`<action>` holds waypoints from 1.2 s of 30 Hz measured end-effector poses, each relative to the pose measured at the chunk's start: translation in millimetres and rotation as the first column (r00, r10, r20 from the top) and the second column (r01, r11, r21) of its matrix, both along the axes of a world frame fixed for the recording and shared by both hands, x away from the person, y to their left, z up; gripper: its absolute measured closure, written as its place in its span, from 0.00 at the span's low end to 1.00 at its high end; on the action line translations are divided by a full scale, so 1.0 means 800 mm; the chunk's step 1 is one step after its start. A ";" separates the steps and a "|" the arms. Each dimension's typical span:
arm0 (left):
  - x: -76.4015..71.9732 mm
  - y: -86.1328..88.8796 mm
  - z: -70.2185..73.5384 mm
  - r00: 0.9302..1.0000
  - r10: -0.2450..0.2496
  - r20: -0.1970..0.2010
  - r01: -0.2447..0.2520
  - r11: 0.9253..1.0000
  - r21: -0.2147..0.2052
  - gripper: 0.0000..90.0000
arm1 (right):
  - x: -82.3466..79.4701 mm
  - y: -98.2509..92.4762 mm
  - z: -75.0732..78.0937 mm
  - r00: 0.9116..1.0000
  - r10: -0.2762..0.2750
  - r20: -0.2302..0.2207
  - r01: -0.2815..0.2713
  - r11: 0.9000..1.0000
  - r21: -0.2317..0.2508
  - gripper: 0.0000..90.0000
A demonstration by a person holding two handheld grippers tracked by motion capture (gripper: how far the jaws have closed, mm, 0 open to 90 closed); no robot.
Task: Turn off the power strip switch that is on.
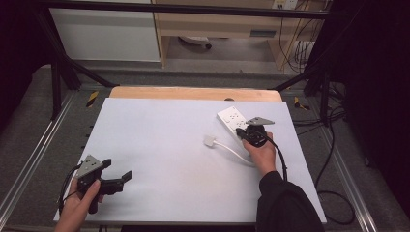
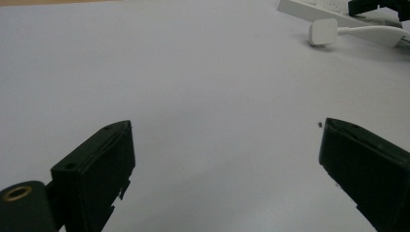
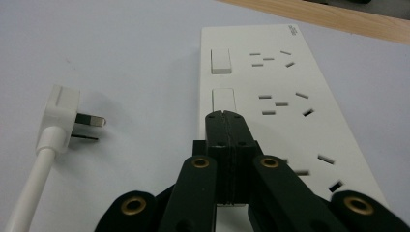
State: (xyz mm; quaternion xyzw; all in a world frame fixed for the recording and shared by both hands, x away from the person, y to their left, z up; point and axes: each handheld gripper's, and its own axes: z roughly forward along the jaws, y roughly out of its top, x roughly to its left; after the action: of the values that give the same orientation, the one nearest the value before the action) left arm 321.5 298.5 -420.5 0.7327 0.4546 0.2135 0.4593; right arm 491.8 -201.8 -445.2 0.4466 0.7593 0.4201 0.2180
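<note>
The table [image 1: 159,159] bears a power strip [image 3: 290,96] directly under the closed right gripper [image 3: 226,118], its tip at a rocker switch [image 3: 224,100]. Press straight down, gently (strip may slide). Plug [image 3: 60,116] lies left; left gripper [image 2: 225,159] open, idle.
</note>
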 end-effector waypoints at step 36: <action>0.000 0.000 0.000 1.000 0.002 0.003 -0.002 1.000 0.002 0.06 | -0.007 0.005 0.013 1.000 0.012 0.028 -0.014 0.998 0.061 0.99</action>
State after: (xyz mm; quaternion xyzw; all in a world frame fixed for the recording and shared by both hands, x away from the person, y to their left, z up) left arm 321.4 298.7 -420.2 0.7325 0.4544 0.2152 0.4591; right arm 486.1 -197.5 -435.2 0.4424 0.7457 0.4508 0.2119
